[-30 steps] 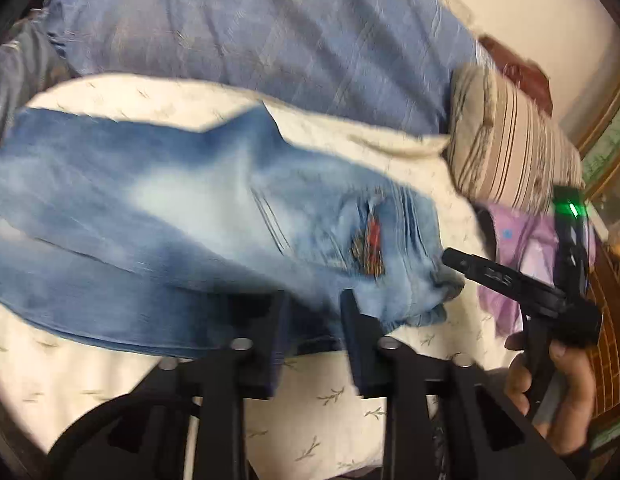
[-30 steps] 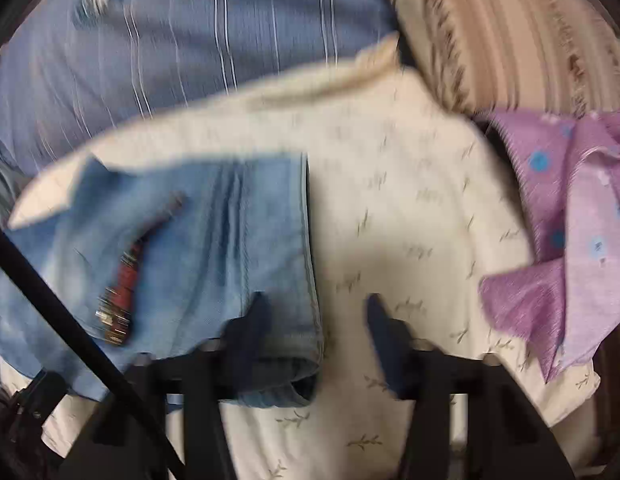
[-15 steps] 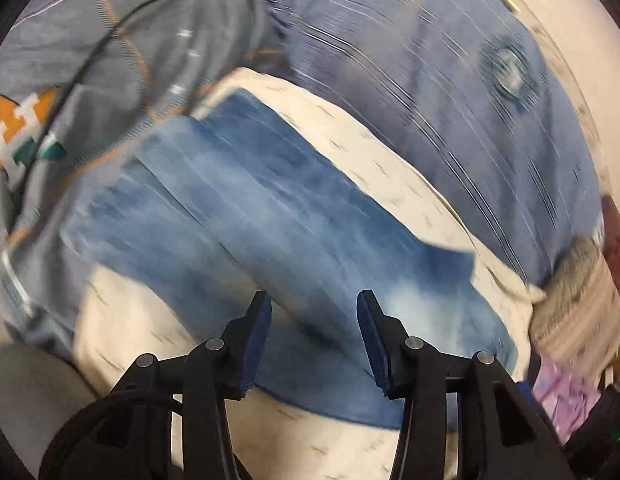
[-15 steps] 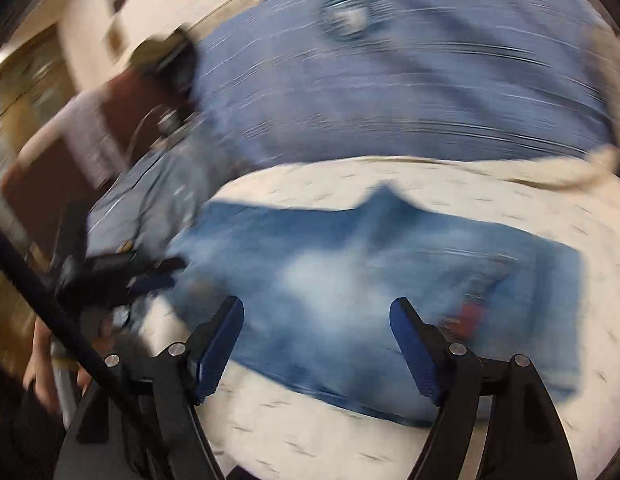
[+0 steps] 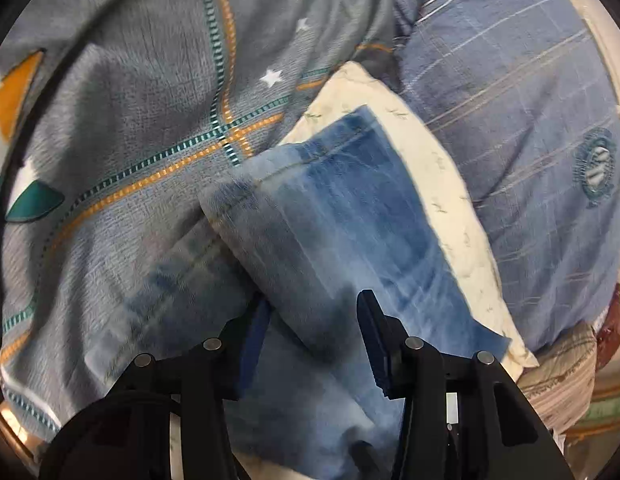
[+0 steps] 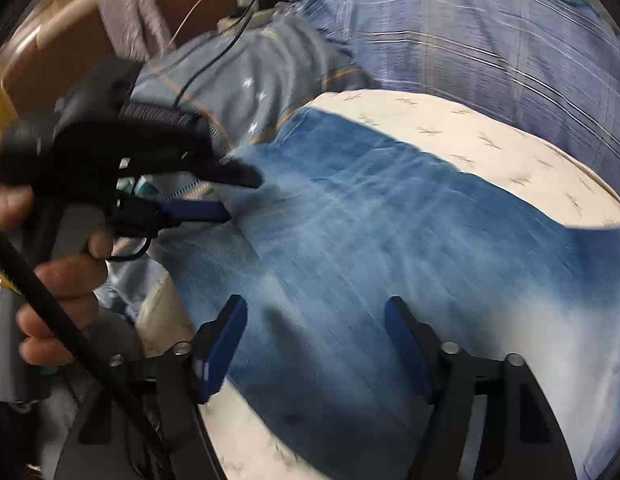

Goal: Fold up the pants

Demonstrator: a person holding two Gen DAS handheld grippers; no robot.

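The faded blue jeans (image 5: 334,220) lie flat on a cream leaf-print cloth (image 5: 438,168); their leg hems (image 5: 237,196) reach onto a grey blanket. My left gripper (image 5: 314,320) is open, its fingers either side of a leg near the hems. It also shows in the right wrist view (image 6: 233,196), open at the leg ends. My right gripper (image 6: 314,340) is open wide over the thigh part of the jeans (image 6: 390,248), holding nothing.
A grey patterned blanket (image 5: 129,112) lies left of the cloth. A blue striped sheet (image 5: 530,120) lies beyond it. A striped pillow (image 5: 566,368) sits at the right. A cable (image 6: 213,56) runs across the blanket.
Both grippers swung left, from the waistband end along the jeans to the leg end. The left one let go of the fabric and opened; the right one opened wider.
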